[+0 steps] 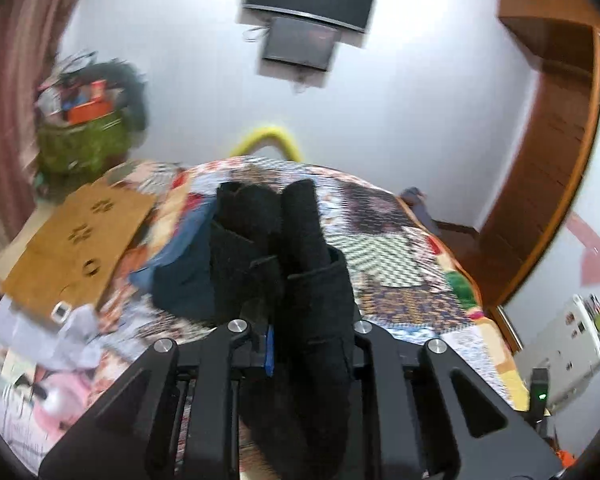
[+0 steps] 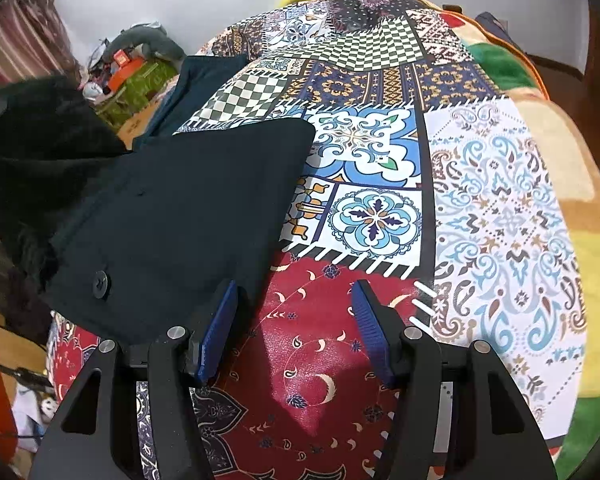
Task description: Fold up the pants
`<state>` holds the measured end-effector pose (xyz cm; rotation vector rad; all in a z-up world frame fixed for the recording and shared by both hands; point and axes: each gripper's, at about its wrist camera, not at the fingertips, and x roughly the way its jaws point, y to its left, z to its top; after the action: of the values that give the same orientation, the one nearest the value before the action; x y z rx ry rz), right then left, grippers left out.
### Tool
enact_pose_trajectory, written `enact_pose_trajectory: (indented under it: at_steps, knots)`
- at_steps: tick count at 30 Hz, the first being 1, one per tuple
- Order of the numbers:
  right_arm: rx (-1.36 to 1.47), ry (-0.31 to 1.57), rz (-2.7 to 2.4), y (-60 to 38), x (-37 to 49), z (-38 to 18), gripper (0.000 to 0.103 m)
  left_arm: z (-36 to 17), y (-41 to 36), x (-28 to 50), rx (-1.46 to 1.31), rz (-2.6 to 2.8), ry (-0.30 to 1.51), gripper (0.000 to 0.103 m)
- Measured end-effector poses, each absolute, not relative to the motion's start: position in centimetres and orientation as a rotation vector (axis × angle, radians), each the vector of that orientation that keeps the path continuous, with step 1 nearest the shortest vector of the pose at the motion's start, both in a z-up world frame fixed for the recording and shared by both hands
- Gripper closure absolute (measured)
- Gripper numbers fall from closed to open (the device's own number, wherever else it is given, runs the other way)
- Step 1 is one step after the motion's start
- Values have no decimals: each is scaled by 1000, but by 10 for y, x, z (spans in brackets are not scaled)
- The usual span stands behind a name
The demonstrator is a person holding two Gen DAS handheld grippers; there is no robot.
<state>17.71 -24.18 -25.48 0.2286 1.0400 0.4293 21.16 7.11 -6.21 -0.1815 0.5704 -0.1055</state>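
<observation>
One pr dark pants (image 2: pixel 188 208), waistband bunched in left gripper (image 1: pixel 278 216), button showing

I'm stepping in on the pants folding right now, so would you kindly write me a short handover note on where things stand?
Left hand-held gripper: shut on a bunch of the dark pants, lifted off the bed; the cloth hangs down over the fingers.
Right hand-held gripper: open, empty, over the red patch of the patchwork bedspread, its left pad at the pants' edge.
Pants: the part with the button lies flat on the bedspread; the rest rises toward the left gripper.
Done: one end picked up.
Left: lay it over, smooth, finish the fold.
</observation>
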Motion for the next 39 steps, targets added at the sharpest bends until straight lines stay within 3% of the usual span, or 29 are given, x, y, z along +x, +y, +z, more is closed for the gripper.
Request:
enact_pose_trajectory:
  at_steps: [5, 14, 25, 28, 30, 31, 37, 39]
  knots:
    - [209, 1027, 445, -243, 173, -254, 48, -66, 9, 234, -141, -219, 607, 87]
    - [208, 1018, 449, -243, 170, -252, 48, -119, -89, 241, -23, -406, 766, 88]
    - [217, 1008, 444, -242, 164, -248, 48, -174, -123, 220, 91, -450, 992, 85]
    - [225, 1008, 445, -244, 163, -247, 48, -178, -121, 220, 80, -457, 1050, 73]
    - [227, 1008, 444, -246, 163, -246, 48, -177, -116, 216, 35, -475, 1068, 49]
    - [229, 1008, 444, -246, 162, -246, 48, -174, -114, 213, 13, -486, 1067, 44]
    - [239, 1010, 441, -247, 160, -243, 48, -139, -100, 202, 28, -472, 942, 27]
    - [237, 1007, 441, -247, 159, -242, 48, -127, -88, 208, 40, -423, 885, 15]
